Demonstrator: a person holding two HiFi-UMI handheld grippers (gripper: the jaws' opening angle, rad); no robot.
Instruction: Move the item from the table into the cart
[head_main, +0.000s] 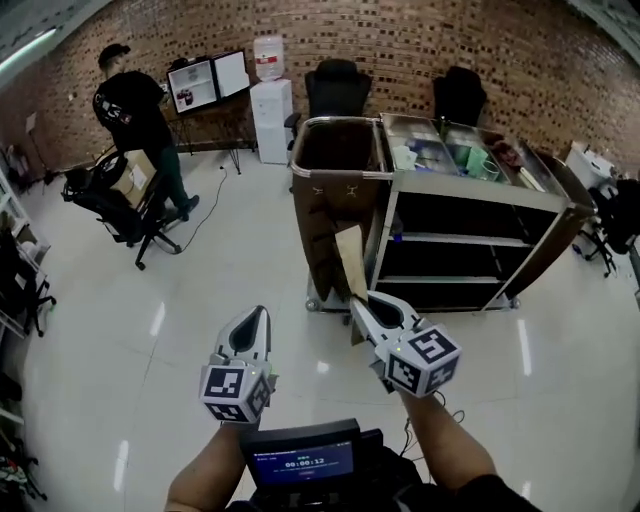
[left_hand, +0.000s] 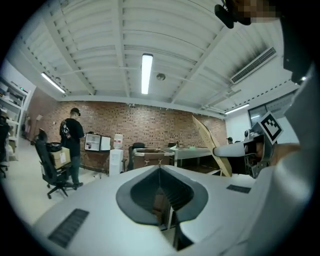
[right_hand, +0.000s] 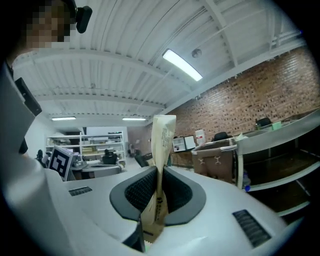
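Far left, by the monitors: a person (head_main: 135, 110). Near left: left gripper (head_main: 257, 313), jaws pressed together, nothing between. Just right of it: right gripper (head_main: 358, 303), jaws clamped on a flat tan paper packet (head_main: 348, 262), held up in the air on the near side of the cart (head_main: 455, 182).

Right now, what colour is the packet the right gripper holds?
Beige packet; right gripper view shows best.

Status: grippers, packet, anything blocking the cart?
Left gripper shut, empty. Right gripper shut on packet. Cart ahead, not reached; nothing seen on floor between.
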